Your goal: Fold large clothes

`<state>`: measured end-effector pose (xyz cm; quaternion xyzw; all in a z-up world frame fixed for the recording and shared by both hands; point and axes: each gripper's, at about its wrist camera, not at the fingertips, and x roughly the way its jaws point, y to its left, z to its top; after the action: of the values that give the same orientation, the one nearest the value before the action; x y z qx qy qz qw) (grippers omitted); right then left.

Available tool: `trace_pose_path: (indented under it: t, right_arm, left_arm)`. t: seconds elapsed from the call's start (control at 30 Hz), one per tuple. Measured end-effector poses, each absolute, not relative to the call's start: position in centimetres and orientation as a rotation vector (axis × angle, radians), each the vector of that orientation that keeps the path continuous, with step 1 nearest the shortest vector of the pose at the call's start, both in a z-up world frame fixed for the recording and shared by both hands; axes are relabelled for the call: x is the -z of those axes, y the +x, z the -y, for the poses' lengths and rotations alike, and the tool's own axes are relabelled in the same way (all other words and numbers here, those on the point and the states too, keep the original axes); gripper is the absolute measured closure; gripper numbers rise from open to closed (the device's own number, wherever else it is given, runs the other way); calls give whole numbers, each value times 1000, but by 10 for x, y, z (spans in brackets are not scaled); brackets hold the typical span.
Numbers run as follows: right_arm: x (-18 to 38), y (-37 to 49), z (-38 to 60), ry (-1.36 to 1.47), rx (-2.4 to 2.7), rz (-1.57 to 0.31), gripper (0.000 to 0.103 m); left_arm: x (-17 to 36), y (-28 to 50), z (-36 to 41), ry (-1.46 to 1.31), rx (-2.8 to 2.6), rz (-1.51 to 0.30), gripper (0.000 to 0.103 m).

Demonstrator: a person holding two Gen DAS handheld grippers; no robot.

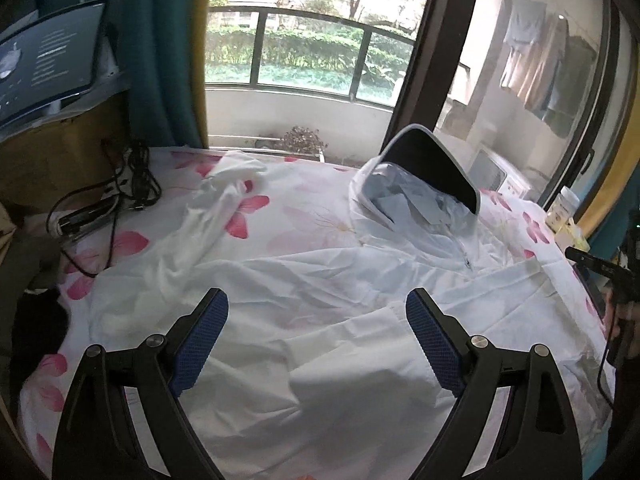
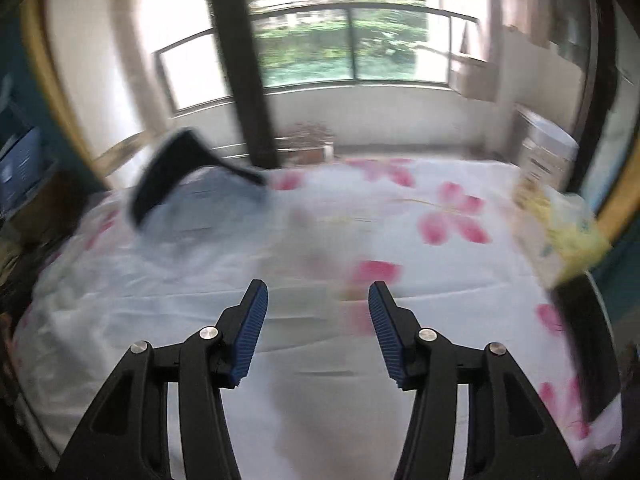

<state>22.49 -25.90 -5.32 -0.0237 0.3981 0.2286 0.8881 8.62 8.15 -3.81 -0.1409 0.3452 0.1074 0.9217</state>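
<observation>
Jacket (image 1: 320, 280) flat; both jaws hover apart.

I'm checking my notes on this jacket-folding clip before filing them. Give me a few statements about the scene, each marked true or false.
1. The white hooded jacket lies spread on the floral bedsheet. True.
2. The left hand-held gripper is clamped on the jacket. False: its jaws stand wide apart above the fabric, gripping nothing.
3. The hood's dark brim stands up at the end nearer the window. True.
4. The right hand-held gripper holds a sleeve. False: nothing is between its open jaws.
5. A tangle of black cables lies at the bed's left edge in the left wrist view. True.
</observation>
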Motion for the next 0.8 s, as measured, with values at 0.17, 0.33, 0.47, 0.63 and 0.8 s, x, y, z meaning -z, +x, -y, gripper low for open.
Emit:
trace_pose_path:
  t: [0.17, 0.33, 0.47, 0.63, 0.8]
  right_arm:
    - [87, 262, 288, -38, -376, -910, 63]
    - [107, 272, 279, -16, -453, -977, 65]
    - [106, 264, 262, -26, -518, -976, 65]
    - [104, 237, 238, -91, -584, -966, 65]
    - [106, 216, 220, -152, -620, -962, 65]
  left_arm:
    - [39, 95, -74, -273, -227, -734, 11]
    - [40, 99, -72, -262, -235, -745, 11]
    - [42, 100, -73, -268, -238, -751, 11]
    - [50, 98, -76, -281, -238, -767, 11]
    - [55, 94, -81, -297, -241, -770, 11]
